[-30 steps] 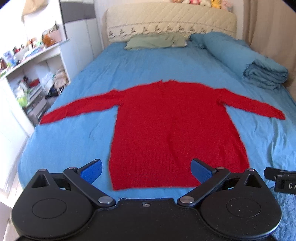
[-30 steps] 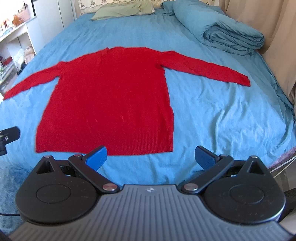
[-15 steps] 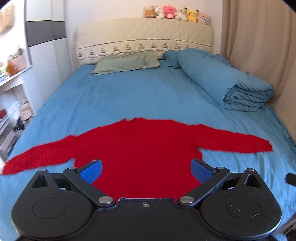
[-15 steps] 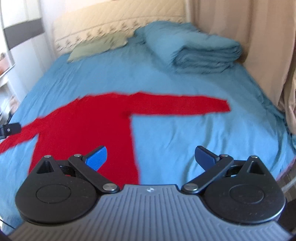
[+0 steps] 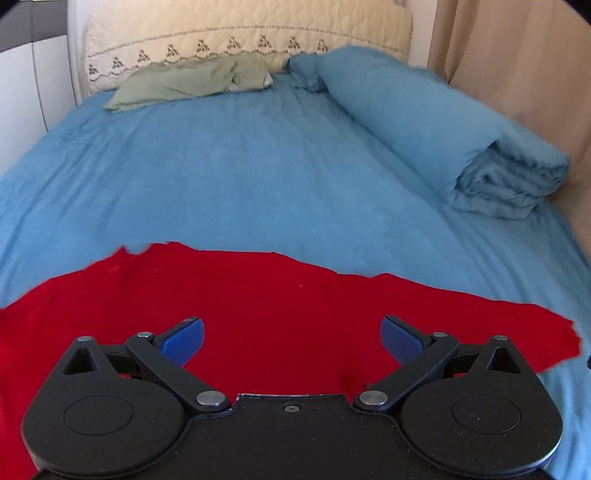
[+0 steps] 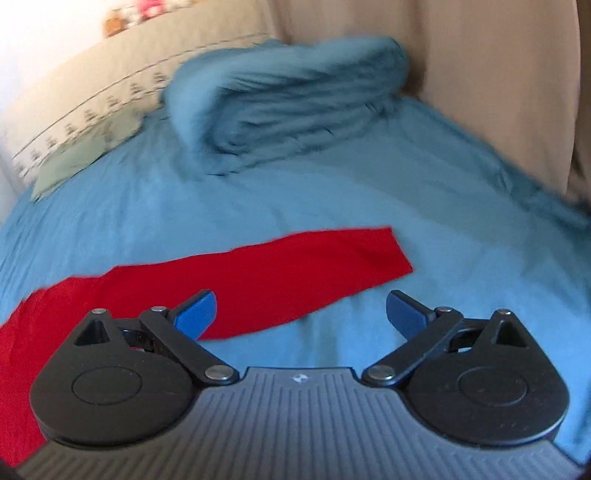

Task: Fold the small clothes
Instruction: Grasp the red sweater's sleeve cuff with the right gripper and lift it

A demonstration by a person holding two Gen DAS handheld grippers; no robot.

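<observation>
A red long-sleeved sweater [image 5: 258, 295] lies flat on the blue bedsheet [image 5: 240, 166], its neckline toward the headboard. My left gripper [image 5: 291, 338] hovers open over the sweater's upper body, nothing between its blue fingers [image 5: 183, 339]. In the right wrist view the sweater's right sleeve [image 6: 295, 266] stretches out to its cuff. My right gripper [image 6: 301, 314] is open above that sleeve; its left finger [image 6: 195, 314] is over the red cloth, its right finger over bare sheet [image 6: 480, 258]. The sweater's lower part is hidden under both grippers.
A rolled blue duvet [image 5: 443, 129] lies along the bed's right side by a beige curtain [image 5: 517, 74]. A green pillow [image 5: 184, 83] rests against the quilted cream headboard [image 5: 240, 33]. A white cabinet [image 5: 22, 92] stands at the left.
Both grippers have moved forward from the sweater's hem toward its shoulders. The right one has swung out over the right sleeve. Both stay open.
</observation>
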